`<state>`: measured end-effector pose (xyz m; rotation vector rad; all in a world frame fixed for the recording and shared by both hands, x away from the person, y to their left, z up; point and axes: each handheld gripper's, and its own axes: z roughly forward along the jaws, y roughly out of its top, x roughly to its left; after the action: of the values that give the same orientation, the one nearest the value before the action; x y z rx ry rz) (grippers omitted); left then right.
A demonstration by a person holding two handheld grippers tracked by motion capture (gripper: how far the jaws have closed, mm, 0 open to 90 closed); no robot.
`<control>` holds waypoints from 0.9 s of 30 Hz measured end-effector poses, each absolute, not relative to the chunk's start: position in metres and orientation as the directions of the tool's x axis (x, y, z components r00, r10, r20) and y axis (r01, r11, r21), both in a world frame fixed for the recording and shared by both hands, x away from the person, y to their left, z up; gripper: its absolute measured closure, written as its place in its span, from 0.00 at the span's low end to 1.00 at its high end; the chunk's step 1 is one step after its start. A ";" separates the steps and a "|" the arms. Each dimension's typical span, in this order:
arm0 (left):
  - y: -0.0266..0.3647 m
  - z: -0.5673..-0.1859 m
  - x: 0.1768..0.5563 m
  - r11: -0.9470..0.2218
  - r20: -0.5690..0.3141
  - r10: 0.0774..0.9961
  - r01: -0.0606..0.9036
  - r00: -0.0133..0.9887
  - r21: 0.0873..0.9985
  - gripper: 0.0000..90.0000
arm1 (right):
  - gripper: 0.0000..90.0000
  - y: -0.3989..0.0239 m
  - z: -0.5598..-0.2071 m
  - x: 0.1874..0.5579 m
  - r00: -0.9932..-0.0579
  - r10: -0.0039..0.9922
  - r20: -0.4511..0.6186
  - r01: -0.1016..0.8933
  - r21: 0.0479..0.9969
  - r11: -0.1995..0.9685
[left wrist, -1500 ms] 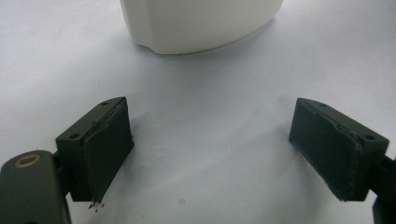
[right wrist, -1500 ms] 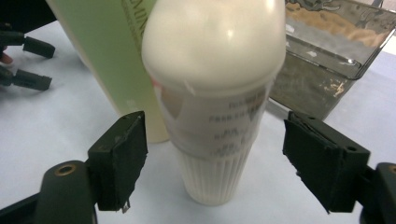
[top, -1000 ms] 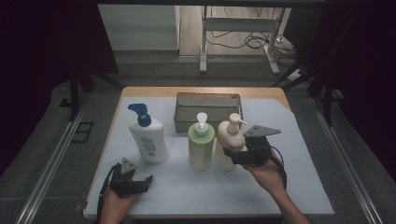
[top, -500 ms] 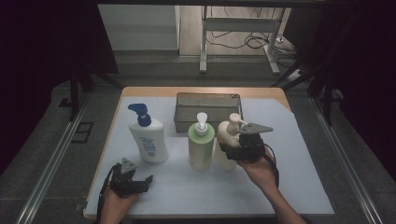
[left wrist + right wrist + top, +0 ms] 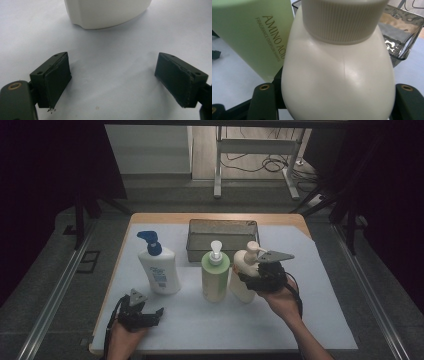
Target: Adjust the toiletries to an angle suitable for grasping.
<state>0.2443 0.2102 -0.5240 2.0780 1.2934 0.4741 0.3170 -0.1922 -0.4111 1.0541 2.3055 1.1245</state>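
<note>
Cream-coloured pump bottle [image 5: 244,275] is where the action is right now. It stands upright on the white sheet on the desk [image 5: 320,320], at the right end of a row of three, touching or just about touching the green bottle [image 5: 215,279] to its left. The right tongs [image 5: 248,281] have come in from the near right side and sit around its body. In the right gripper view the bottle's wide belly [image 5: 338,82] sits between the two black jaws, which have just been closing in on it. They look snug against the sides, but I honestly can't tell if the pads are pressing yet or just framing it.

The left tongs [image 5: 156,312] are parked at the near left of the desk, jaws wide apart with nothing between them. From the left gripper view you just see bare sheet and the base of the white bottle with the blue pump [image 5: 158,266] a bit beyond.

Progress-wise, my read is that this is early. All three bottles are upright on the sheet, and the metal tray [image 5: 222,226] behind them at the far side looks empty as far as I can see. So the grab is about happening, while lifting the cream one and setting it somewhere (the tray, I'd guess) is all still to do.
</note>
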 end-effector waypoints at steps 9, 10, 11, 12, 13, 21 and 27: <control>0.210 -0.524 0.244 -0.314 -0.028 0.892 0.662 0.452 0.680 0.14 | 0.40 -0.194 -0.408 0.318 -0.670 0.742 -0.005 0.467 0.775 0.427; 0.210 -0.524 0.244 -0.314 -0.028 0.892 0.662 0.452 0.680 0.14 | 0.40 -0.194 -0.408 0.318 -0.671 0.742 -0.004 0.467 0.774 0.427; 0.210 -0.524 0.244 -0.314 -0.028 0.892 0.662 0.452 0.680 0.14 | 0.40 -0.195 -0.407 0.318 -0.672 0.741 -0.004 0.467 0.774 0.428; 0.210 -0.524 0.244 -0.314 -0.028 0.892 0.662 0.452 0.680 0.14 | 0.40 -0.196 -0.407 0.318 -0.672 0.741 -0.004 0.469 0.772 0.429; 0.210 -0.524 0.244 -0.314 -0.028 0.892 0.662 0.452 0.680 0.14 | 0.40 -0.197 -0.406 0.318 -0.672 0.741 -0.005 0.468 0.772 0.430; 0.210 -0.524 0.244 -0.313 -0.029 0.892 0.662 0.452 0.681 0.14 | 0.40 -0.202 -0.400 0.319 -0.676 0.737 -0.012 0.469 0.764 0.443; 0.210 -0.524 0.244 -0.311 -0.030 0.893 0.663 0.450 0.681 0.14 | 0.40 -0.205 -0.392 0.319 -0.679 0.734 -0.021 0.465 0.762 0.451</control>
<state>0.2444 0.2101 -0.5240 2.0753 1.2951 0.4733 0.3194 -0.2047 -0.3922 1.0180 2.3590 1.0783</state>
